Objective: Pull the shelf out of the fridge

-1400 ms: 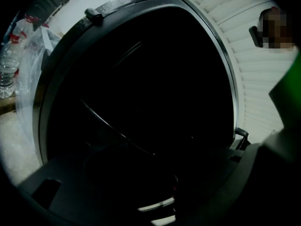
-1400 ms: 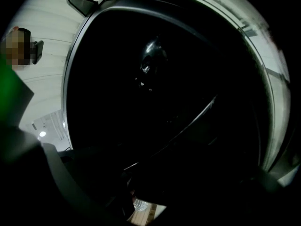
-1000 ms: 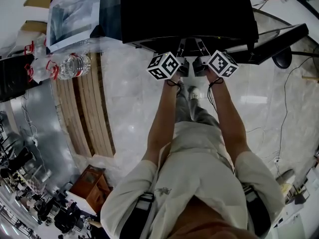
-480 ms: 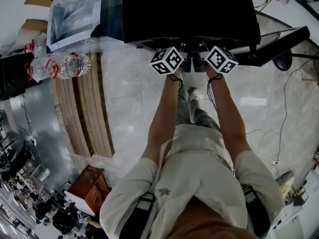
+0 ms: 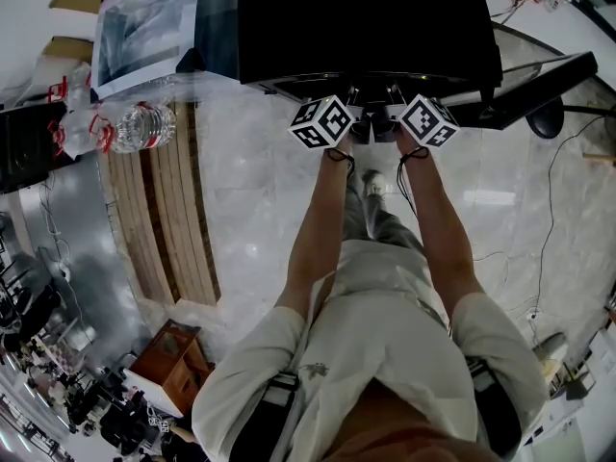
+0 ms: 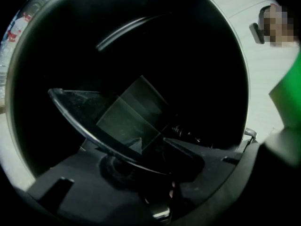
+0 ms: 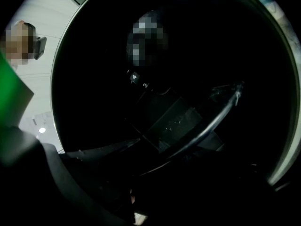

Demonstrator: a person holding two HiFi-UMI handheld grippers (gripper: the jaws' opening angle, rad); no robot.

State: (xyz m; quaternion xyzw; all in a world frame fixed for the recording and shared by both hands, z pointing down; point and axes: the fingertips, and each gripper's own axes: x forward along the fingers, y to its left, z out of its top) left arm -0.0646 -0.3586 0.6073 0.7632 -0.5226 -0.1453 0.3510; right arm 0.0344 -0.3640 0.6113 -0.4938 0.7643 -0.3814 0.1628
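Here, the shelf [image 6: 124, 117] is clamped at its front rim by the left gripper [image 5: 360, 128] and the right gripper [image 5: 385, 126], side by side, and is seated inside the fridge [image 5: 366, 17].

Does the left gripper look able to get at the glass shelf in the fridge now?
Likely yes: the left gripper is at the fridge, and the shelf edge lies at its jaws, nothing between.

Black fridge [image 5: 366, 17], clear shelf [image 6: 122, 121], pale marbled floor [image 5: 250, 181]; left gripper [image 5: 356, 114] and right gripper [image 5: 388, 114] carry black-and-white-patterned cubes.
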